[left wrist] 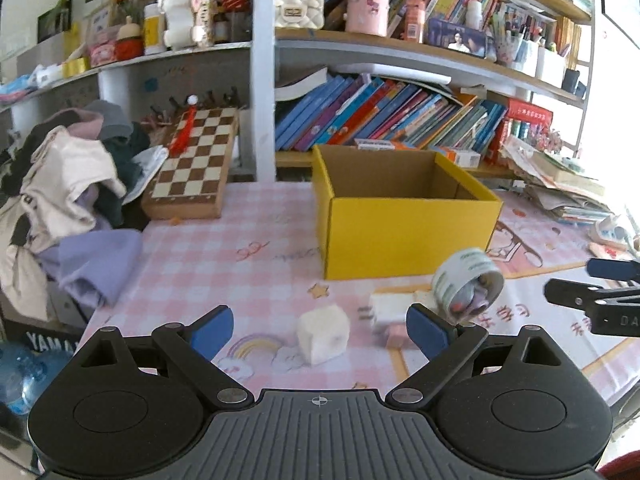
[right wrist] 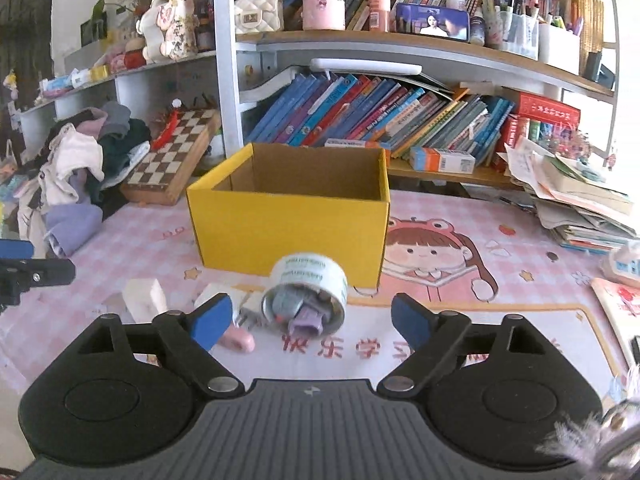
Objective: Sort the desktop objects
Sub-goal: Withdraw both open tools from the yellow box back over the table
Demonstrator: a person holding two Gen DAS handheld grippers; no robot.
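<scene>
Both grippers hover spread wide above the pink checked desk mat [left wrist: 224, 240], holding nothing

Between the left gripper [left wrist: 320, 330] fingers lies a white foam block [left wrist: 323, 334], with a white charger plug [left wrist: 390, 306] and a pink eraser [left wrist: 396, 336] just beside it. Ahead of the right gripper [right wrist: 310, 320] a roll of clear tape [right wrist: 306, 288] stands tilted on edge, apparently against the plug, its core seemingly stuffed with small purple and grey bits. Behind them sits the open yellow cardboard box [right wrist: 288, 224], whose visible interior shows only bare cardboard. A chessboard [left wrist: 194, 164] leans by piled clothes [left wrist: 68, 188] at the far left
</scene>
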